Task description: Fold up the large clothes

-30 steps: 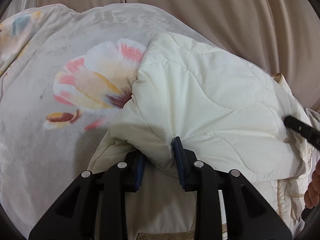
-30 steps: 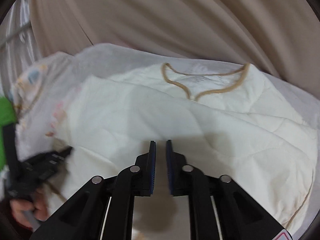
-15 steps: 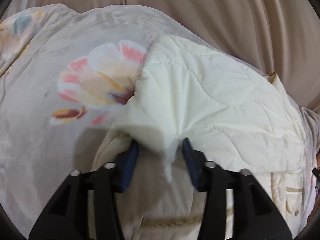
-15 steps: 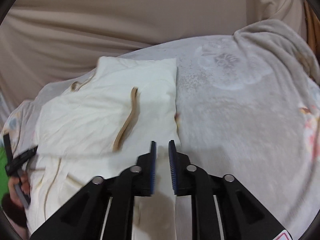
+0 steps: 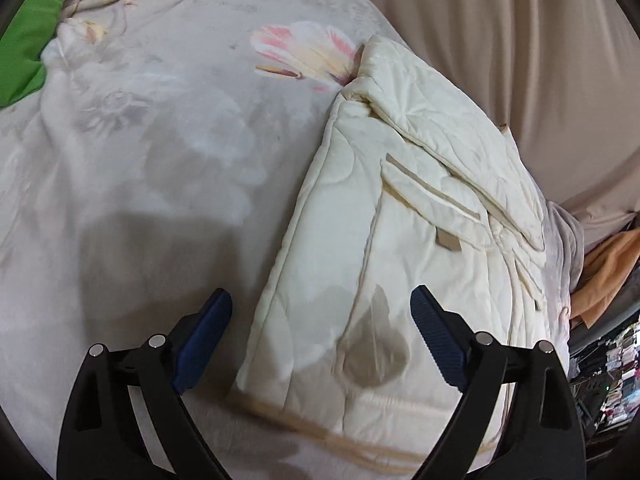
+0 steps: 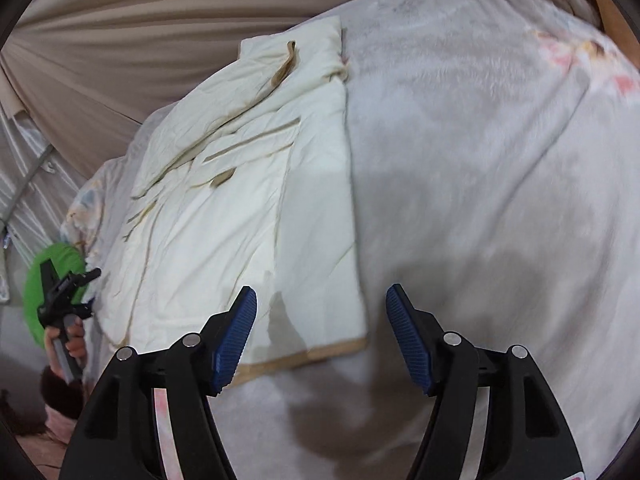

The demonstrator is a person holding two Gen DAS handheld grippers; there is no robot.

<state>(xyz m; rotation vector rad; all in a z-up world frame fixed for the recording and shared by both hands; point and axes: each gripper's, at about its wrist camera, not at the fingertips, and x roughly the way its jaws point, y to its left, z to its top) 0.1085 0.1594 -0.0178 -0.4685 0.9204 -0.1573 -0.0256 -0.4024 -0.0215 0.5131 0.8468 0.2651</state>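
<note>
A cream quilted jacket (image 5: 420,216) with tan trim lies folded into a long strip on a pale floral blanket (image 5: 140,168). It also shows in the right wrist view (image 6: 248,200). My left gripper (image 5: 322,336) is open and empty, held above the jacket's near hem end. My right gripper (image 6: 321,334) is open and empty above the jacket's near right corner. The left gripper shows at the left edge of the right wrist view (image 6: 66,292), held in a hand.
Beige curtain (image 5: 500,20) hangs behind the bed. A green cushion (image 5: 28,52) lies at the blanket's far left; it also shows in the right wrist view (image 6: 44,280). Orange cloth (image 5: 608,272) and clutter sit at the right edge.
My left gripper let go of the jacket fold and opened wide. My right gripper went from shut to open. The folded part now lies flat on the jacket.
</note>
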